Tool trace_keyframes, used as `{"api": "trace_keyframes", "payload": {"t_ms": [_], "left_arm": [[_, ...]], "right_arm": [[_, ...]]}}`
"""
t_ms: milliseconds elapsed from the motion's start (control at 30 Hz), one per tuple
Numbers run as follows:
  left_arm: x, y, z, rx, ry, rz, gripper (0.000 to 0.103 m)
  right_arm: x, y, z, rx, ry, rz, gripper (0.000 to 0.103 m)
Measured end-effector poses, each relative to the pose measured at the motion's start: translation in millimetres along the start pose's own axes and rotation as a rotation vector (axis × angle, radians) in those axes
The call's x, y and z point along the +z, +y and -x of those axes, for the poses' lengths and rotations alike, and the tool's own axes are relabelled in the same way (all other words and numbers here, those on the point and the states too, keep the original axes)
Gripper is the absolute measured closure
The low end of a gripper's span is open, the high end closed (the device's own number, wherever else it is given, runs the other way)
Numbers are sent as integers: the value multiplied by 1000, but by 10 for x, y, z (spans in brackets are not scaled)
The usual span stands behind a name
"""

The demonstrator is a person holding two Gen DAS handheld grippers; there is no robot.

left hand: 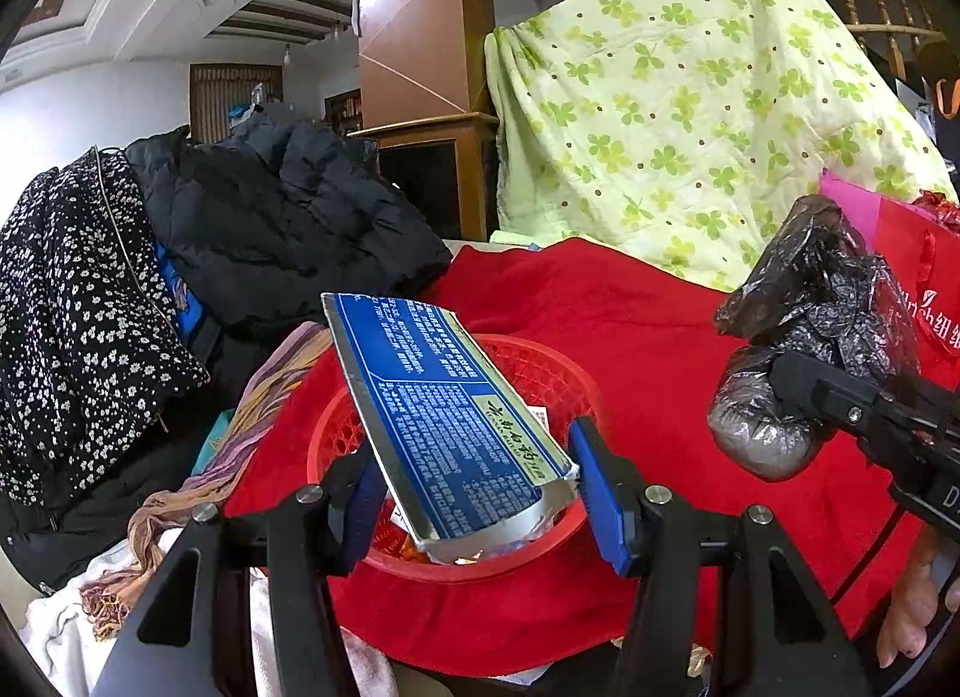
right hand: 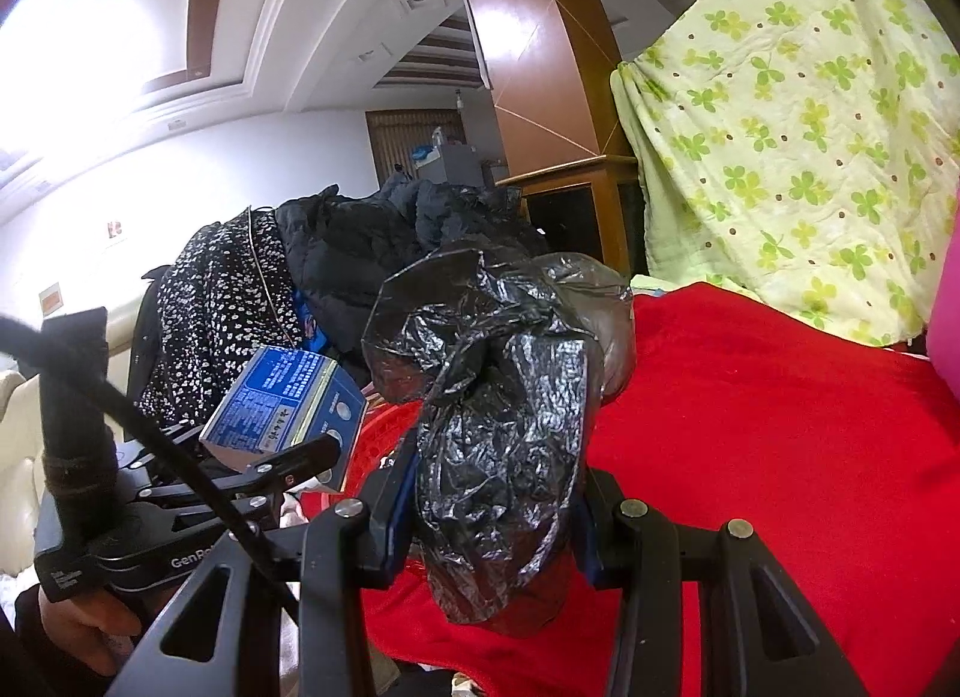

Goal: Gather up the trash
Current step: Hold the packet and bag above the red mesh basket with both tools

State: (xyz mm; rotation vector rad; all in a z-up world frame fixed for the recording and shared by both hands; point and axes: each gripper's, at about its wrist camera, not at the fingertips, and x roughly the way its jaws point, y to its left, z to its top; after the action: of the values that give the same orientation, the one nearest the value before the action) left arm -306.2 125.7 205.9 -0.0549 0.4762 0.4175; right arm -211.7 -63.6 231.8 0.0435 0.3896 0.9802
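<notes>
Two loads up: left gripper (left hand: 474, 493) clamped on blue box (left hand: 447, 415) over red basket (left hand: 540, 373); right gripper (right hand: 492, 523) squeezing black bag (right hand: 498, 433) beside it. Seemingly thin purchase on box; could tip outside rim.

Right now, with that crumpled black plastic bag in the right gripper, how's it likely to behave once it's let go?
The crumpled black plastic bag looks floppy and probably slippery: thin, glossy, wrinkled film bulging around the right gripper. Its rounded, filled end suggests some weight, so it would likely drop and slump rather than roll.
</notes>
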Motion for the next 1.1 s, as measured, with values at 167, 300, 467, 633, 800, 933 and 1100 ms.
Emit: {"api": "trace_keyframes", "payload": {"t_ms": [167, 300, 467, 633, 800, 933, 1100], "left_arm": [[-5, 37, -31, -5, 12, 9, 43], [-11, 83, -52, -1, 16, 12, 43], [-21, 125, -62, -3, 28, 29, 43], [-38, 149, -80, -1, 35, 31, 43], [-67, 169, -78, 5, 41, 30, 43], [-75, 197, -81, 14, 44, 34, 43], [-82, 203, -73, 22, 45, 35, 43]], "right_arm": [[46, -61, -17, 8, 8, -11, 58], [85, -75, -21, 11, 0, -10, 58], [95, -70, -51, 23, 6, -14, 58], [70, -51, -53, 23, 10, 1, 58], [81, -110, -82, 19, 22, -8, 58], [97, -118, -114, 18, 28, -22, 58], [107, -82, -156, 21, 32, -22, 58]]}}
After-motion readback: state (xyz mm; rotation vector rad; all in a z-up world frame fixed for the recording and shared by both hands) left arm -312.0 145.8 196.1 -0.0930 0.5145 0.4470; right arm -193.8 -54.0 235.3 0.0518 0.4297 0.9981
